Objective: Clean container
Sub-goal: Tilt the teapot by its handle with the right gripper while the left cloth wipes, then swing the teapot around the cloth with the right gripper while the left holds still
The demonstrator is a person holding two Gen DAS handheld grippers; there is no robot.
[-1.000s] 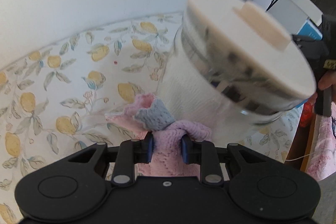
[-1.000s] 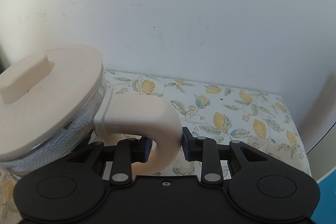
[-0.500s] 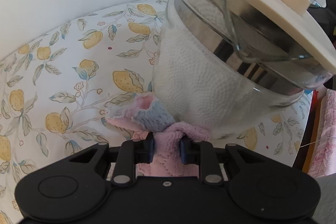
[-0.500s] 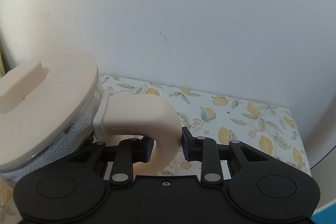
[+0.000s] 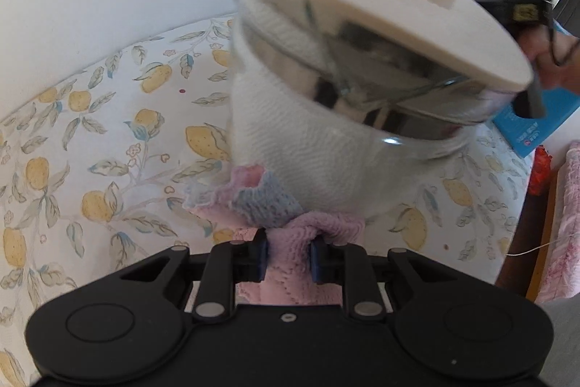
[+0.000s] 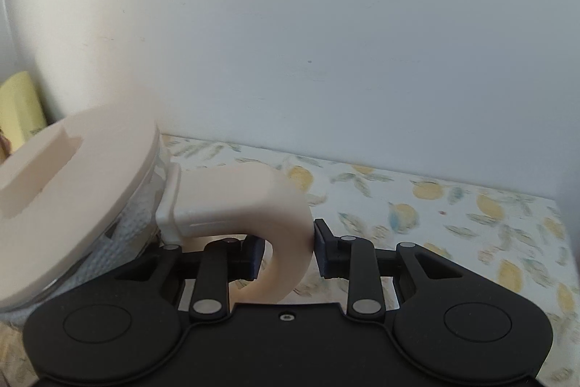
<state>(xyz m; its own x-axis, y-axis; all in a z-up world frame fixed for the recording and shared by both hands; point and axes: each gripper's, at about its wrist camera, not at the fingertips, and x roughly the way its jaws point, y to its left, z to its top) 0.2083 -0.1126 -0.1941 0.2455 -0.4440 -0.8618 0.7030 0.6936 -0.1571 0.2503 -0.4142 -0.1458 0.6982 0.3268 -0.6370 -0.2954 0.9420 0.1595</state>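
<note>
A tilted glass container (image 5: 326, 140) is being gripped at its cream handle (image 6: 253, 205) by the right gripper (image 6: 286, 254), while a pink cloth (image 5: 290, 234) is being clamped in the left gripper (image 5: 289, 256).

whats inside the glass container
White paper towel fills the glass container, pressed against its wall. The cream lid covers the top, so anything deeper inside is hidden.

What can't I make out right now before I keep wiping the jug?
- Jug base: left wrist view, hidden behind the cloth; whether it rests on the table is unclear.
- Jug interior: white paper lining and motion blur hide it in both views.
- Cloth-to-glass contact: left wrist view, too blurred to confirm.
- Handle lower end: right wrist view, hidden by the right tongs.
- Lid: cut off at the left edge.
</note>
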